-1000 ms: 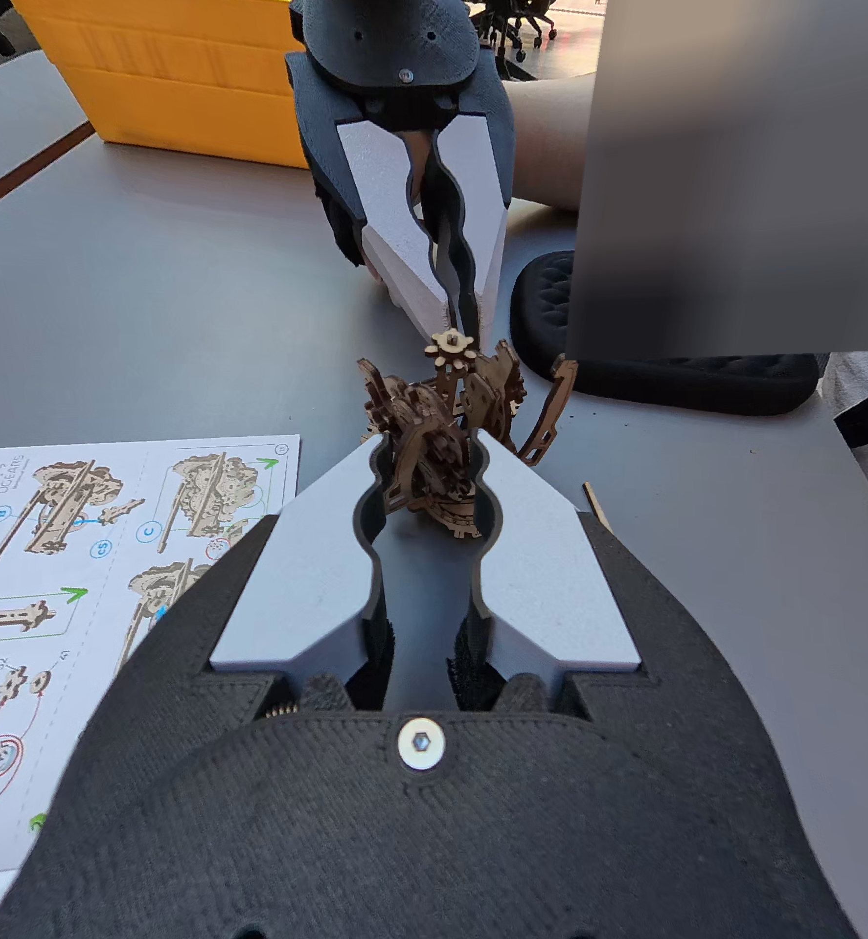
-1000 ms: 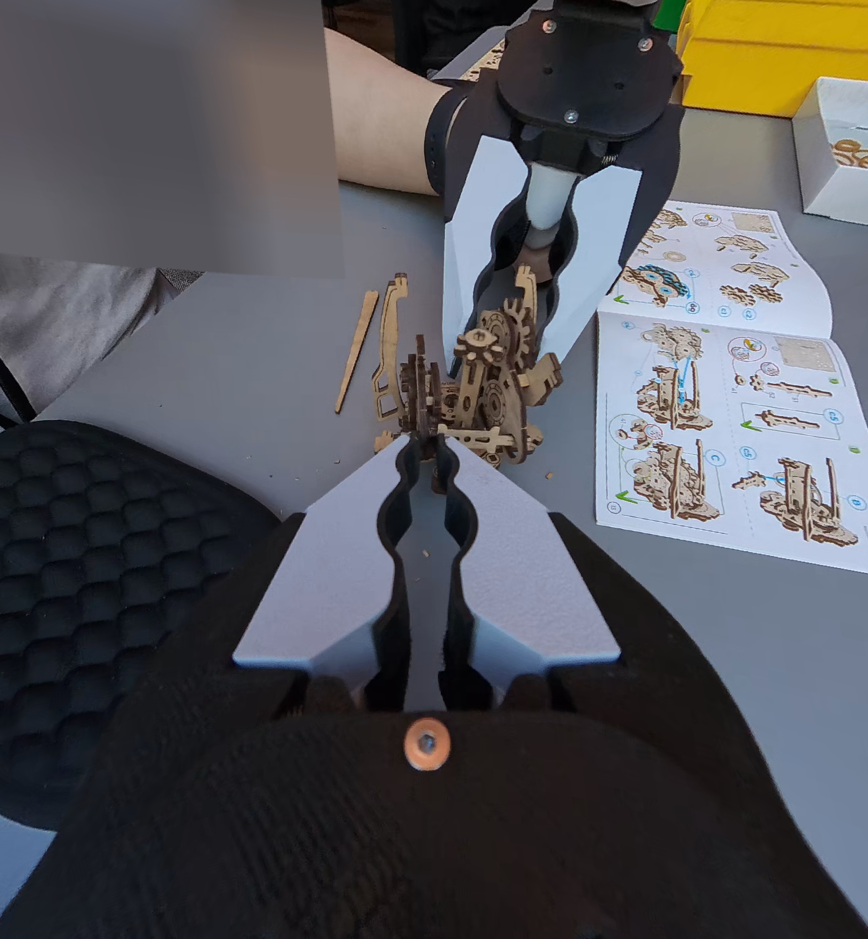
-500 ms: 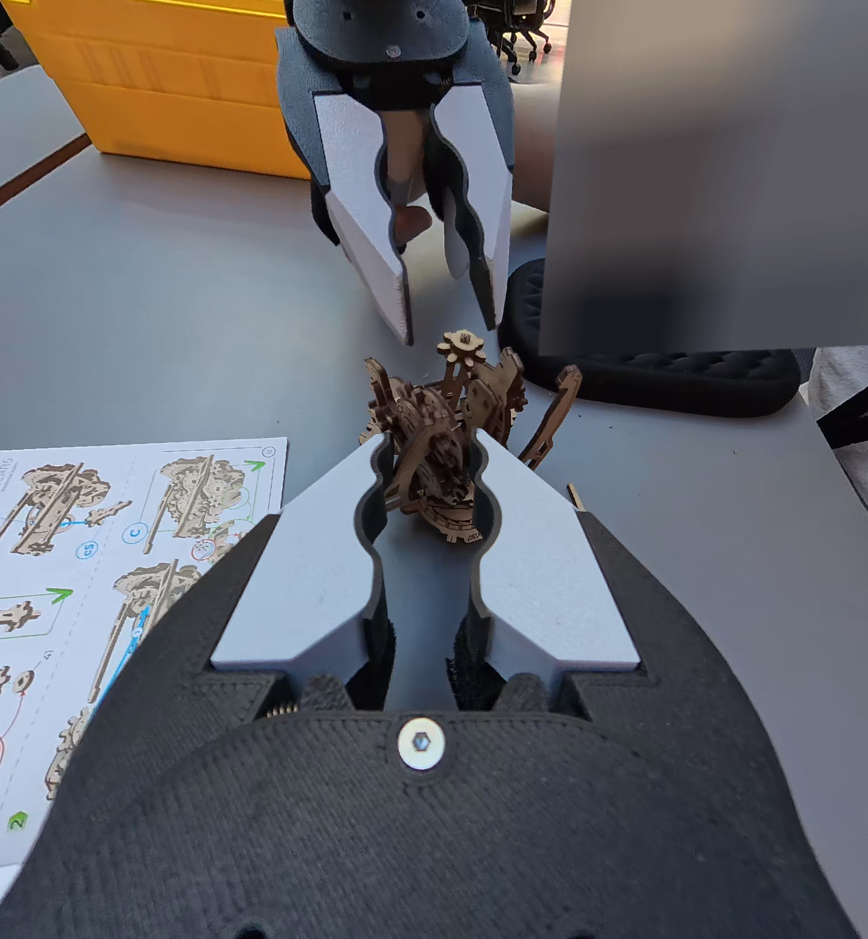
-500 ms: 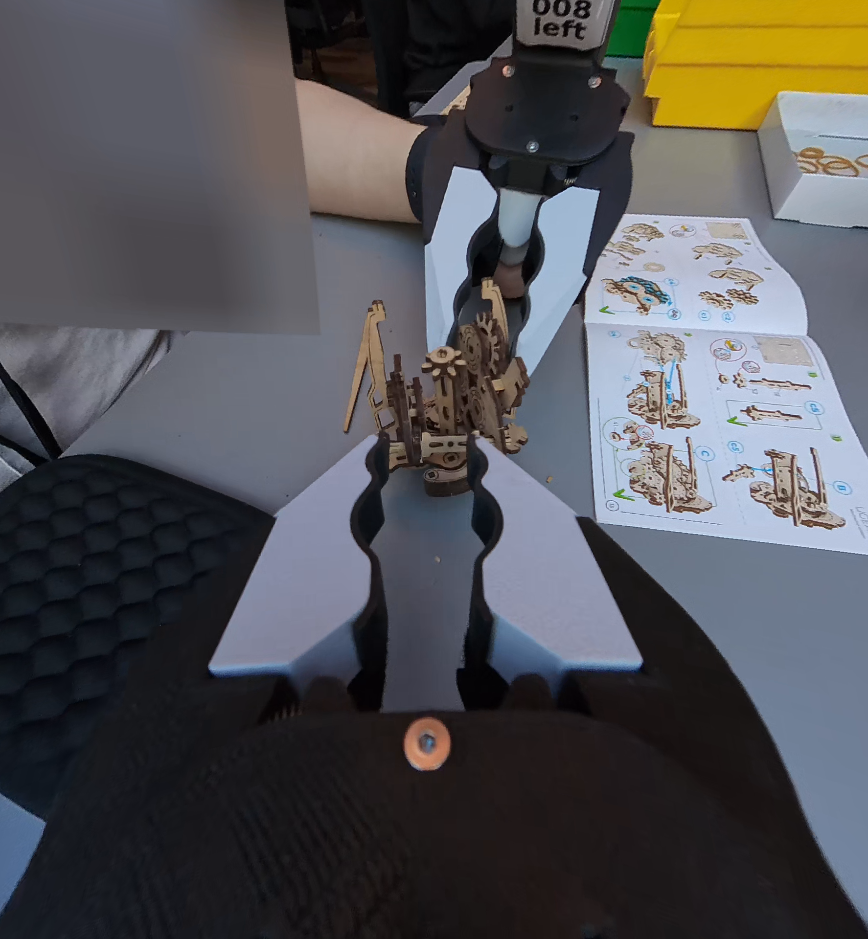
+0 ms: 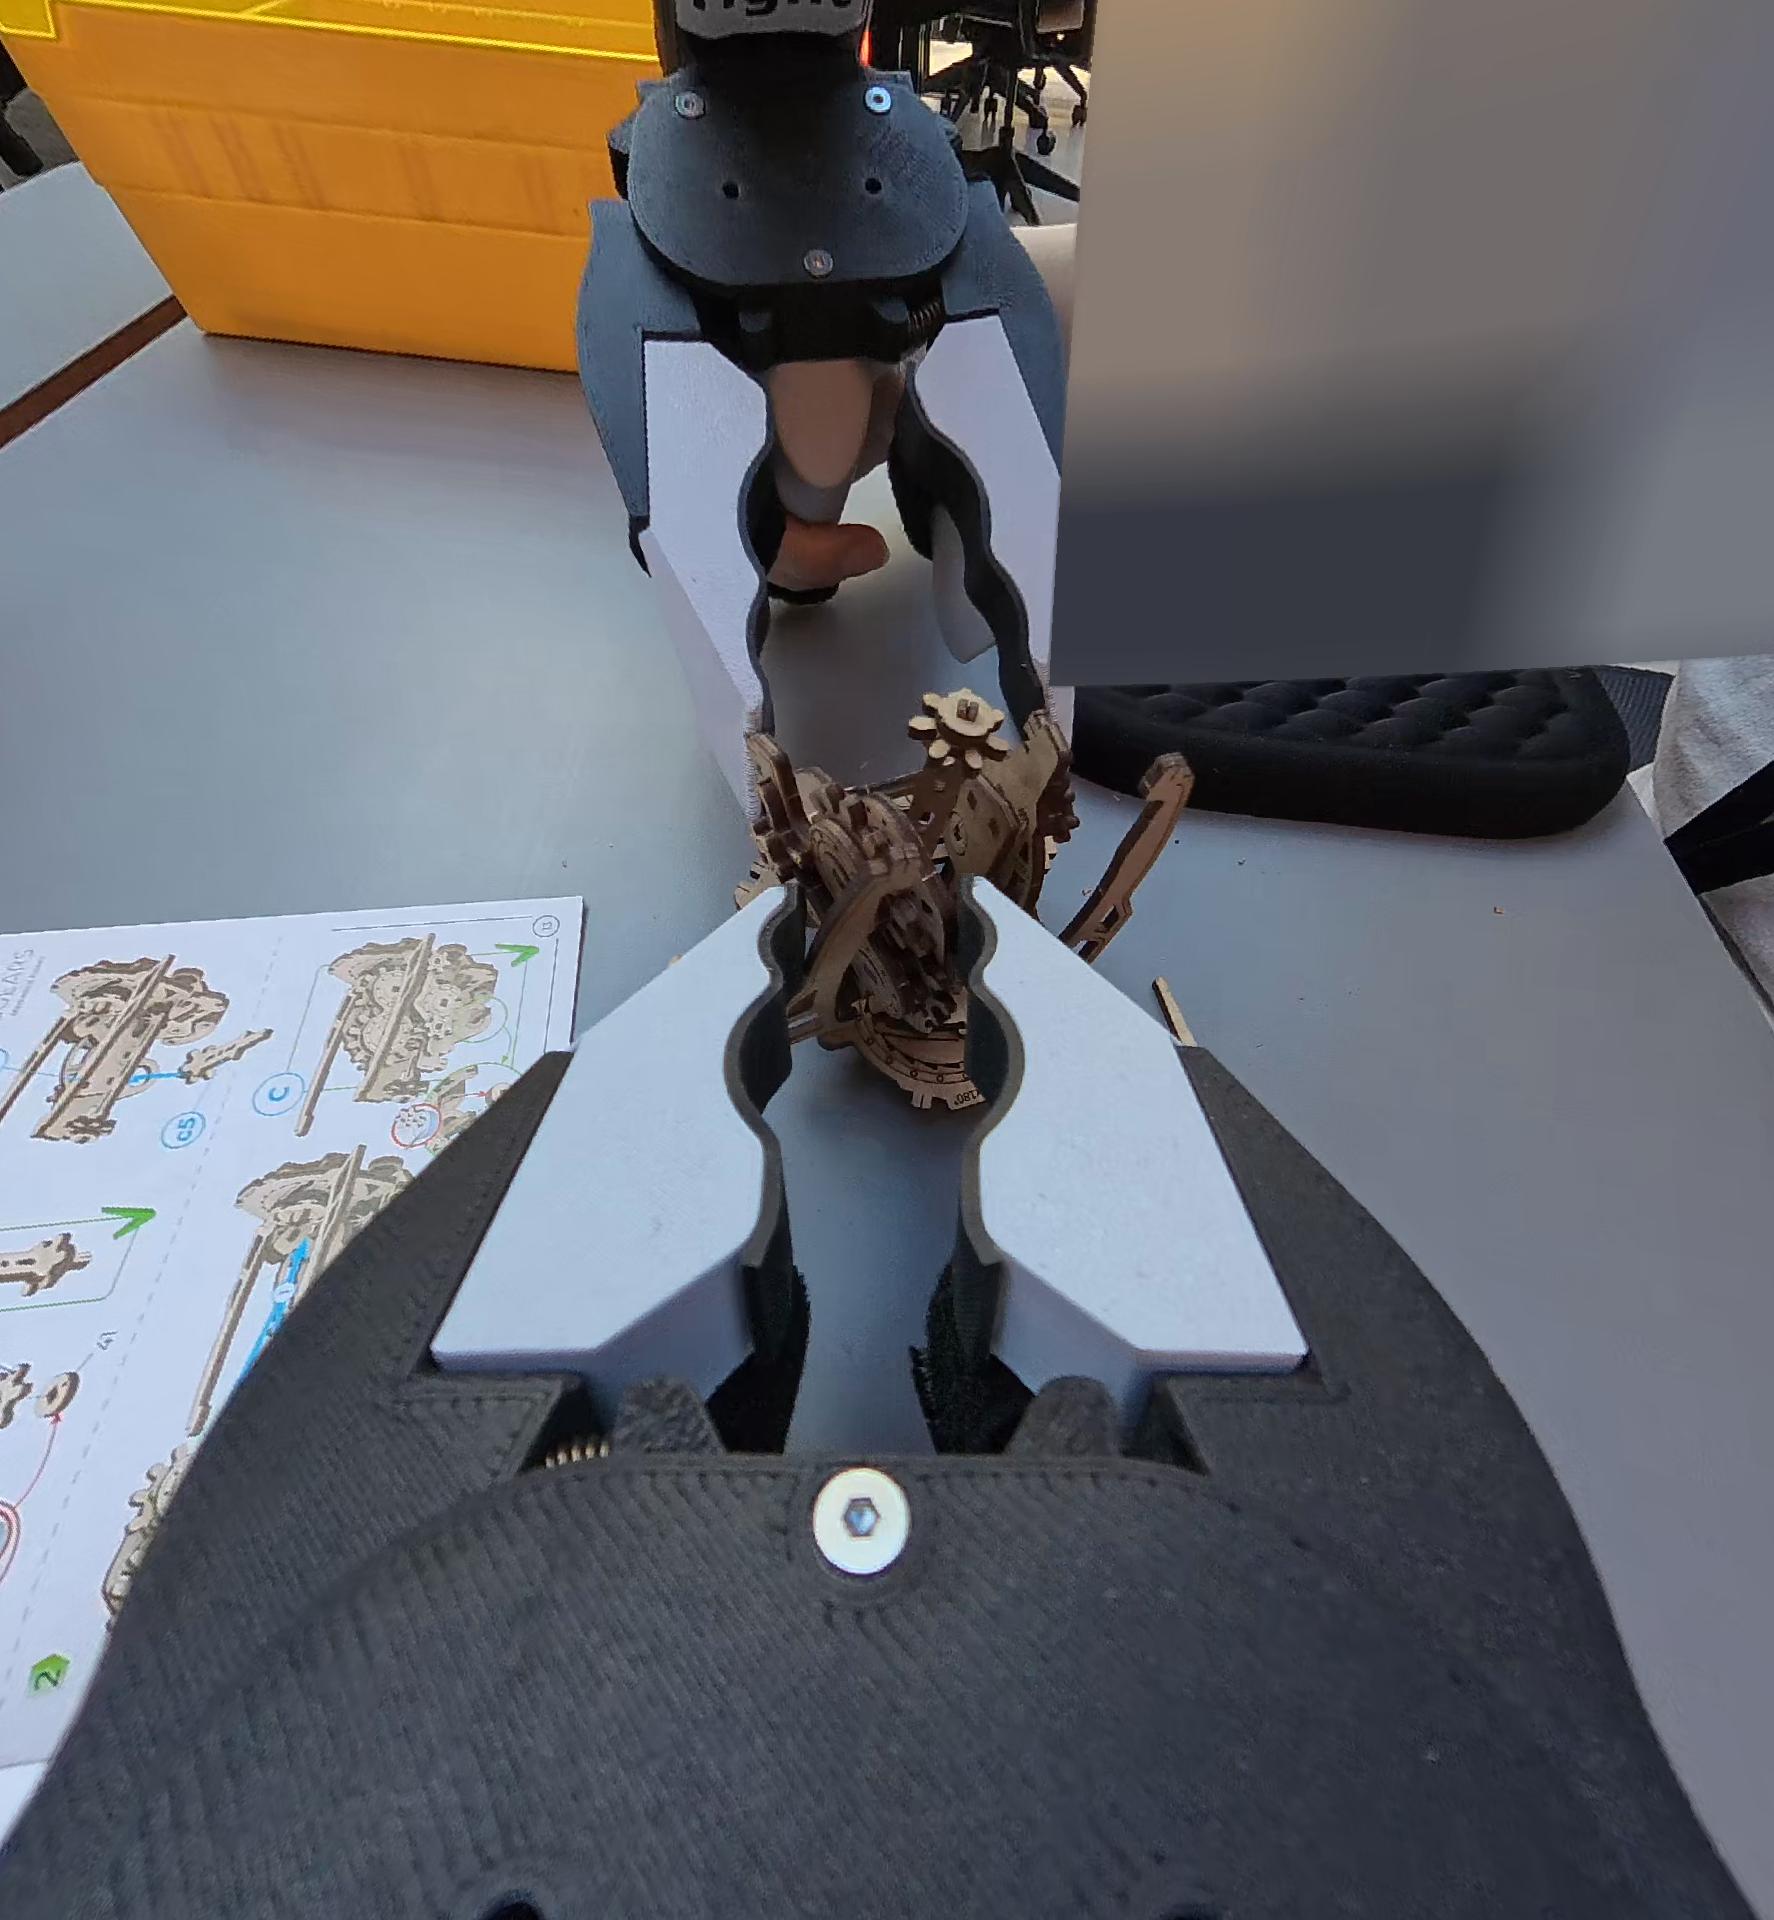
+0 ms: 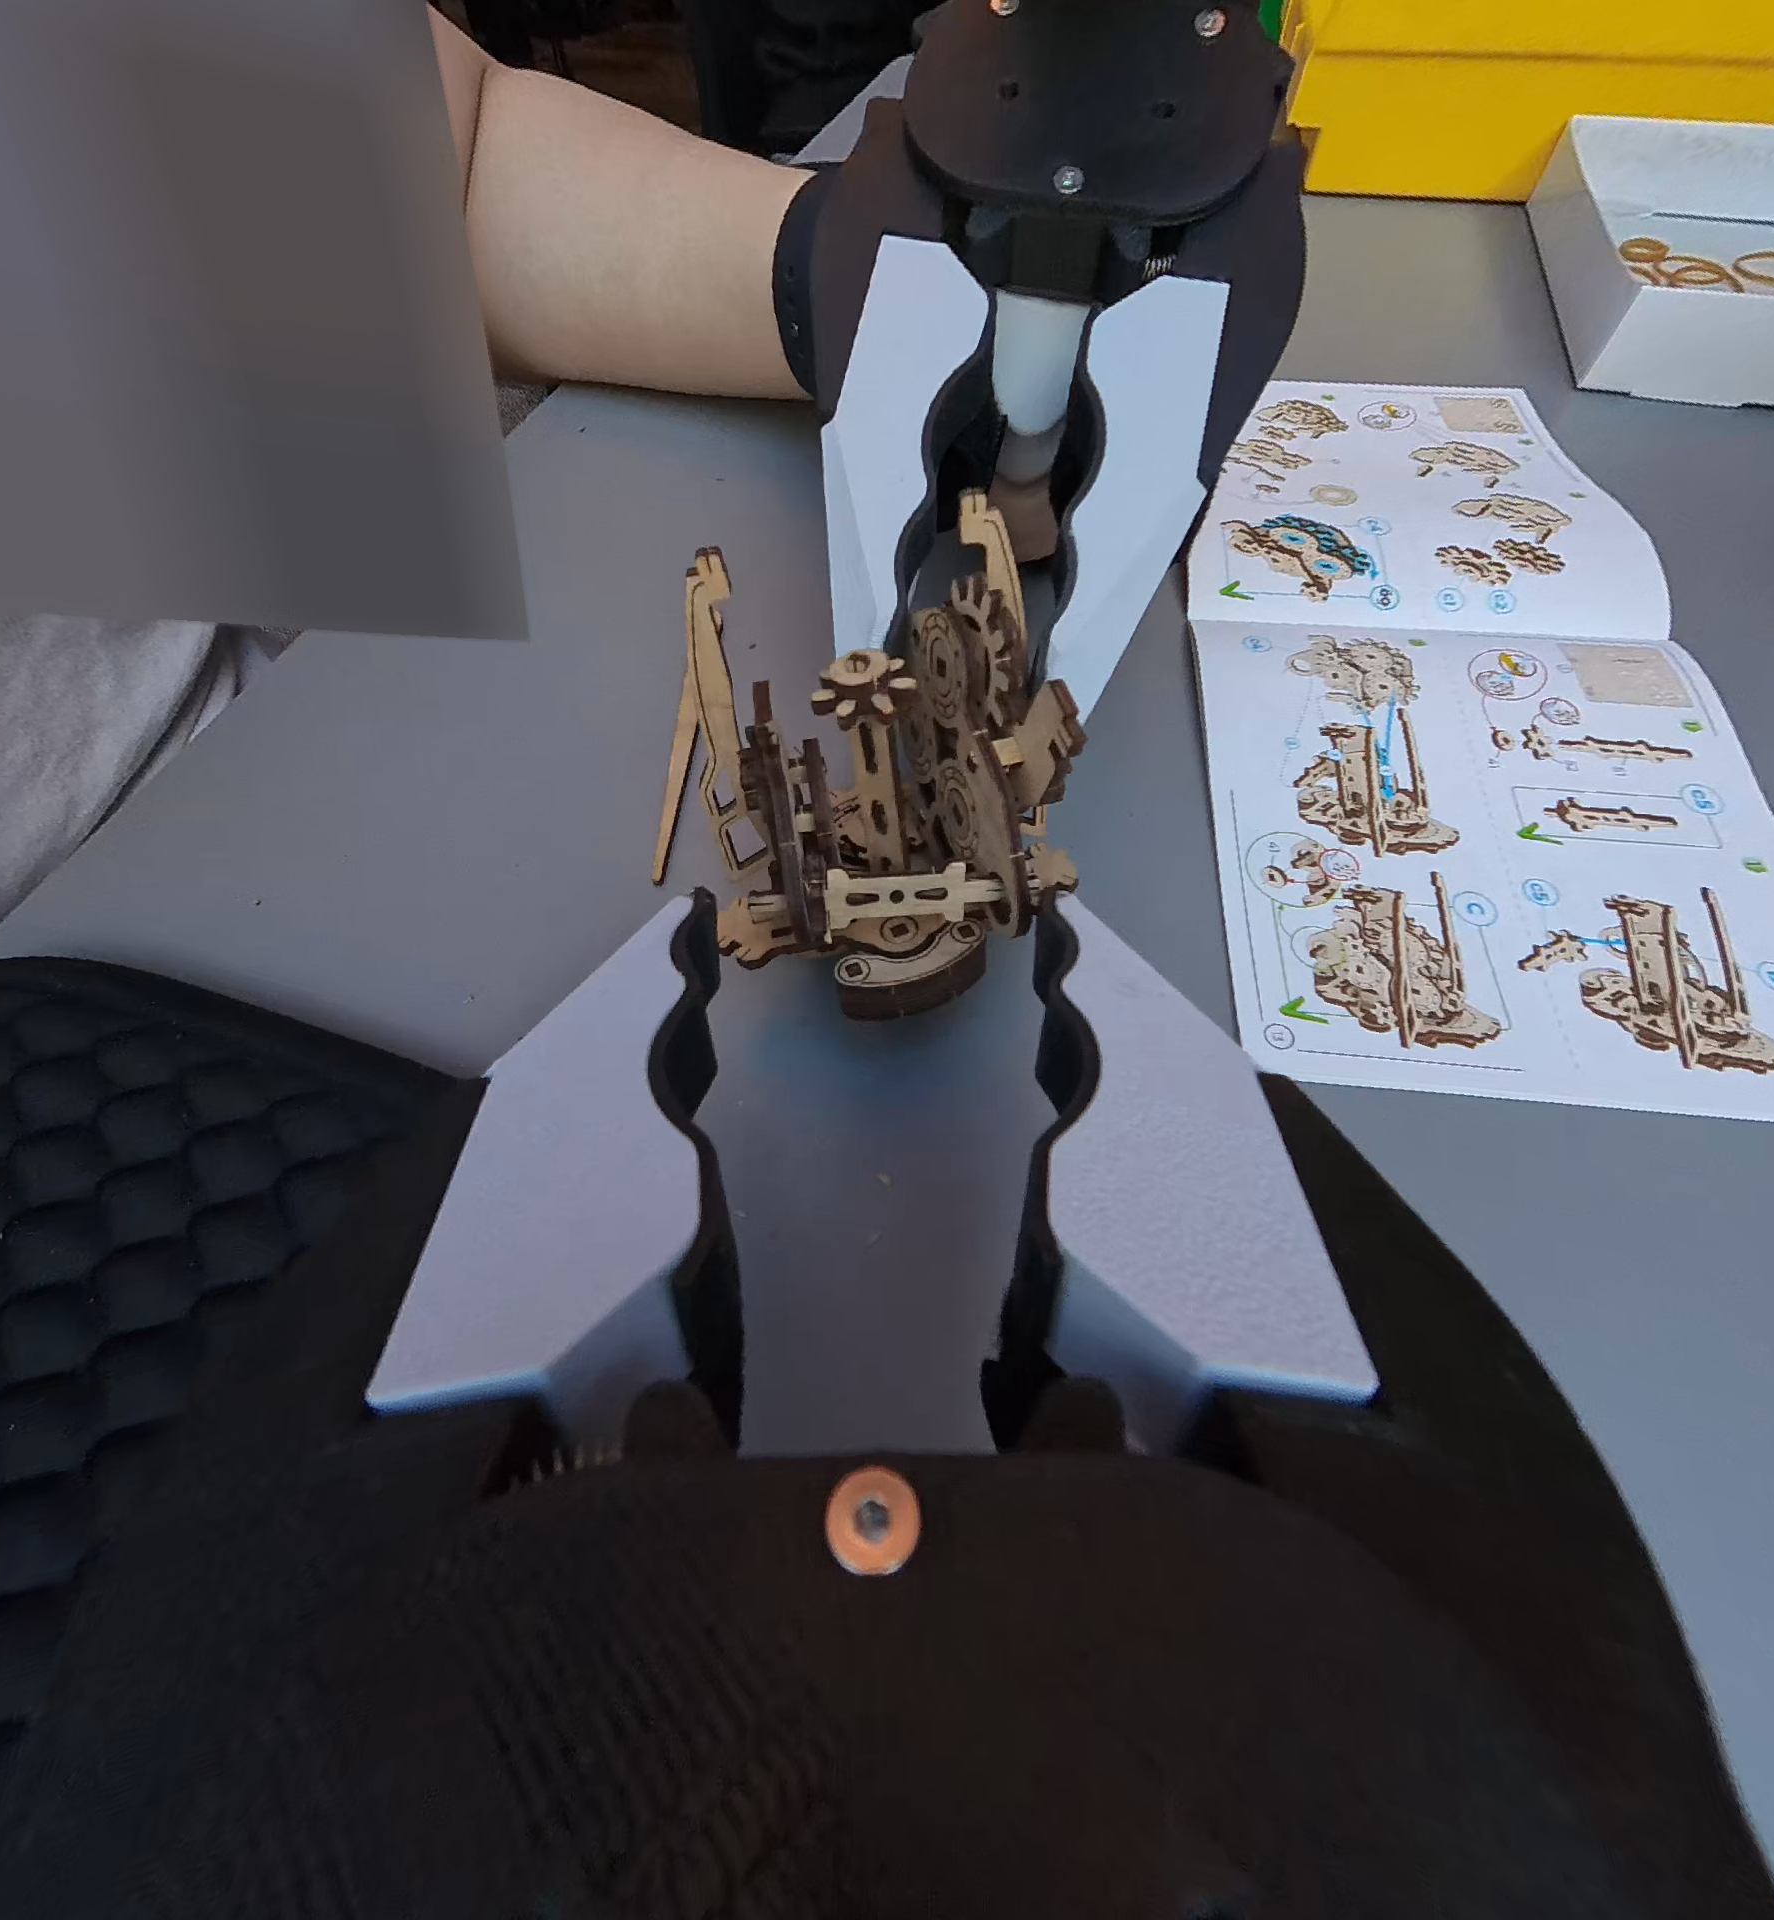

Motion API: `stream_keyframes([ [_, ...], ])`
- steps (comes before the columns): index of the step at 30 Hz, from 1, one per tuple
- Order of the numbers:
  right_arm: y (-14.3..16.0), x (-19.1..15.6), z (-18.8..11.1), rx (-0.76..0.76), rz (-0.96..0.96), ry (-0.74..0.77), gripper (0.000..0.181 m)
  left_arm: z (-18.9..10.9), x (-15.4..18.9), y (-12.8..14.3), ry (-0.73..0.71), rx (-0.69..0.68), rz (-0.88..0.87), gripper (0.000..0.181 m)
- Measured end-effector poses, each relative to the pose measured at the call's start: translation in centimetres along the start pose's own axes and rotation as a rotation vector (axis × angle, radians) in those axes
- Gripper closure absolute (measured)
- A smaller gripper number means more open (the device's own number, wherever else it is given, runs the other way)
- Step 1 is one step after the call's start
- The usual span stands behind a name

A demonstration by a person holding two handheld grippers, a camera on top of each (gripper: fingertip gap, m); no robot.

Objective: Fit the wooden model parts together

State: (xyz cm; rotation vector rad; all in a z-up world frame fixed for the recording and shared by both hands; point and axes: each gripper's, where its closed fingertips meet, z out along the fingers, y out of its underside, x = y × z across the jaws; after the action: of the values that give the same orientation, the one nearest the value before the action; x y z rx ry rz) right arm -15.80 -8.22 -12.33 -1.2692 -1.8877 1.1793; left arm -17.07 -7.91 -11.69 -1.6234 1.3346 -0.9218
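A small wooden model (image 5: 878, 935) of gears and laser-cut plates stands on the grey table (image 5: 343, 675), with a small gear on a shaft (image 5: 966, 722) at its top. My left gripper (image 5: 878, 904) is shut on the model's sides. In the right wrist view the model (image 6: 893, 831) sits just beyond my right gripper (image 6: 875, 914), which is open wide with one tip on each side of the base and not touching it. The left gripper (image 6: 966, 675) holds the model from the far side. The right gripper (image 5: 898, 717) shows open behind the model.
A long curved wooden part (image 6: 706, 707) and a thin stick (image 6: 675, 790) lie left of the model. An instruction sheet (image 6: 1485, 779) lies to the right, with a white box of rings (image 6: 1693, 270) and yellow crates (image 6: 1537, 104) behind. A black cushion (image 6: 135, 1195) and a person's forearm (image 6: 634, 239) are at the left. My left and right fingertips are right by each other. From either gripper's tips it is about 8 cm to the thin stick (image 6: 675, 790).
The right gripper was shut at the small gear on top of the model. It has let go, opened wide and now flanks the model's base. The left gripper keeps its hold.
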Motion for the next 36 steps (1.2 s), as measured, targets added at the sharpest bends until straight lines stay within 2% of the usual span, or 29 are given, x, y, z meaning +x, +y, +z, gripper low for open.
stream_keyframes([
  [5,-0.2,0.0,-0.3,0.017,0.003,-0.011,0.128,0.0,0.1,0.0,0.004,0.003,0.002,0.156],
  [16,-0.2,-0.3,-0.5,0.033,0.029,-0.047,0.128,0.1,0.0,0.0,0.007,0.002,-0.006,0.155],
  [19,-0.1,-0.1,-0.6,0.039,0.043,-0.049,0.136,0.1,-0.2,0.0,-0.003,-0.002,-0.018,0.154],
  [28,-0.1,0.0,-0.7,0.045,0.042,-0.038,0.136,-0.5,-0.7,0.6,-0.054,-0.035,-0.087,0.133],
  [32,-0.1,-0.1,-0.6,0.043,0.039,-0.036,0.136,-0.9,-0.9,1.5,-0.089,-0.081,-0.123,0.130],
  [36,0.0,-0.1,-0.6,0.039,0.040,-0.037,0.136,-0.5,-1.0,2.7,-0.101,-0.142,-0.112,0.136],
])
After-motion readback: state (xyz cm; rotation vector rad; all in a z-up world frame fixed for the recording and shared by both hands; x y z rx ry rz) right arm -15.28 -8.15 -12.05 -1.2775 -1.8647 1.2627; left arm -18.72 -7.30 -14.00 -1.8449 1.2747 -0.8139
